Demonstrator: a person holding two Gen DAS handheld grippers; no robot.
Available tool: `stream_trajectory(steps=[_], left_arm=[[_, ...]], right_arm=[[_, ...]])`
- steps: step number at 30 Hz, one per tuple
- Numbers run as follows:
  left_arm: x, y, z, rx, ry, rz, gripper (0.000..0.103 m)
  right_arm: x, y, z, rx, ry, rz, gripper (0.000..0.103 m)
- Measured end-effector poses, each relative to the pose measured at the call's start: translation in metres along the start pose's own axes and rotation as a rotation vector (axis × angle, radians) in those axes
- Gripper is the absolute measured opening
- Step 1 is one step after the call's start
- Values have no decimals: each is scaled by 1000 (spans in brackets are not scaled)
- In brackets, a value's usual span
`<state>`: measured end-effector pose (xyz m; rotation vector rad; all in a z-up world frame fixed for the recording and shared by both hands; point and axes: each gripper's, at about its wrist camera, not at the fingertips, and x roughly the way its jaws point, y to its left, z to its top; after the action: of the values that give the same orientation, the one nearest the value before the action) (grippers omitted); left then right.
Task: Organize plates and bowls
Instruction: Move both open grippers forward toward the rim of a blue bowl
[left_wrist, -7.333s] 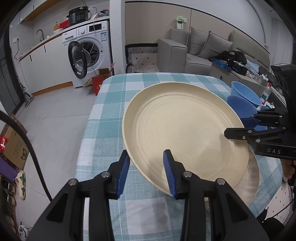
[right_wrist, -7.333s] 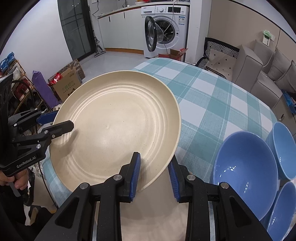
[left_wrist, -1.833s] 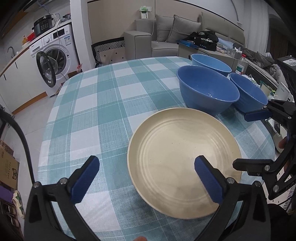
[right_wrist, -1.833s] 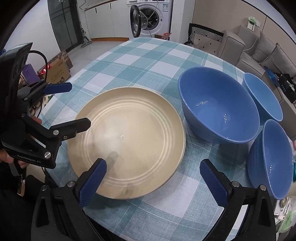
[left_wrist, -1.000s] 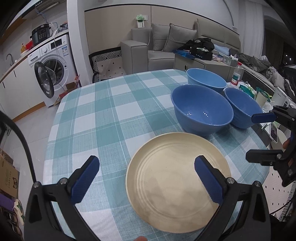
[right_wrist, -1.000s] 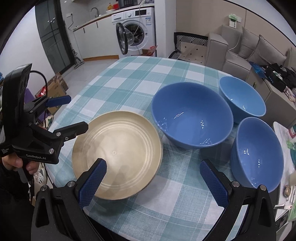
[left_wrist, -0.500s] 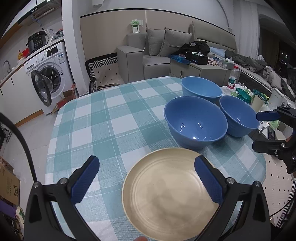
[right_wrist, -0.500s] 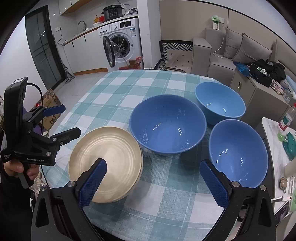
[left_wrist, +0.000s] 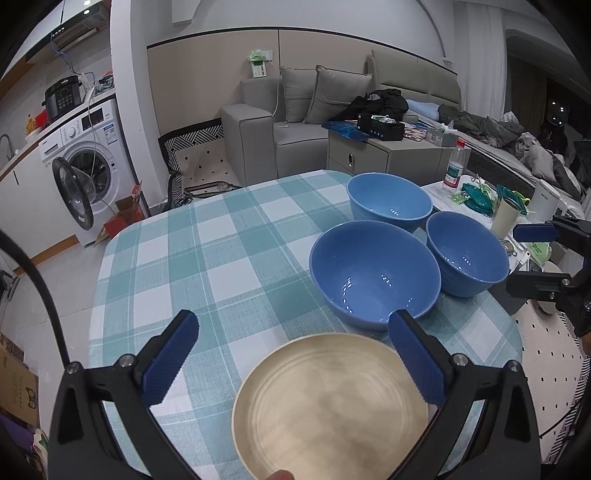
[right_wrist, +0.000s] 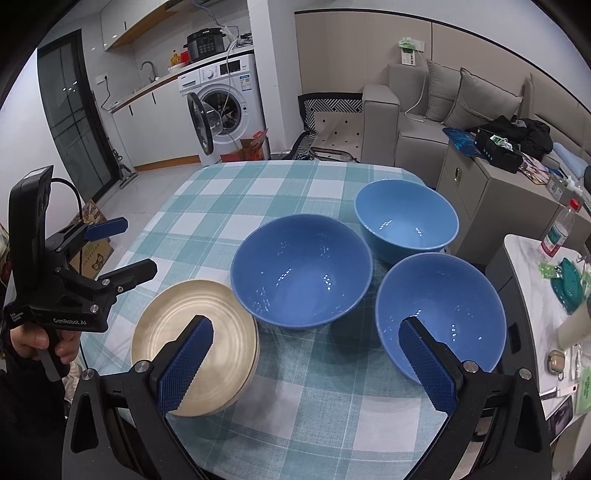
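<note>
Both grippers are drawing back and upward from the table compared with a second ago, so the dishes are showing smaller in both views. Left gripper (left_wrist: 295, 354) is standing wide open and carrying nothing; right gripper (right_wrist: 306, 362) is likewise spread wide and empty.

Cream plates (right_wrist: 192, 343) are lying stacked at the near edge of the checked tablecloth (left_wrist: 207, 258), just beside the big blue bowl (right_wrist: 301, 269). Two more blue bowls, the far bowl (right_wrist: 406, 218) and the right bowl (right_wrist: 439, 310), are sitting close together, still unstacked.

Judgement: the bowls are looking rigid and glossy, likely slippery and breakable if ceramic. Best hold is appearing to be across the rim wall, one pad inside and one outside, lifting level. Nesting them is looking like the remaining work; setting down gently is advisable.
</note>
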<state>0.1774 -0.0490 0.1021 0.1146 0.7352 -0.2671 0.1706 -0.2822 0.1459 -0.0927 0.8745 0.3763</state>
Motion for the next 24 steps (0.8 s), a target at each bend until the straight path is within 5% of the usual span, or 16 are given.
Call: stream_trajectory(steps=[24], left_arm=[[14,-6,49,14,-35,-32,103]], right_arm=[[-31,-43,24,69,-87,-71,102]])
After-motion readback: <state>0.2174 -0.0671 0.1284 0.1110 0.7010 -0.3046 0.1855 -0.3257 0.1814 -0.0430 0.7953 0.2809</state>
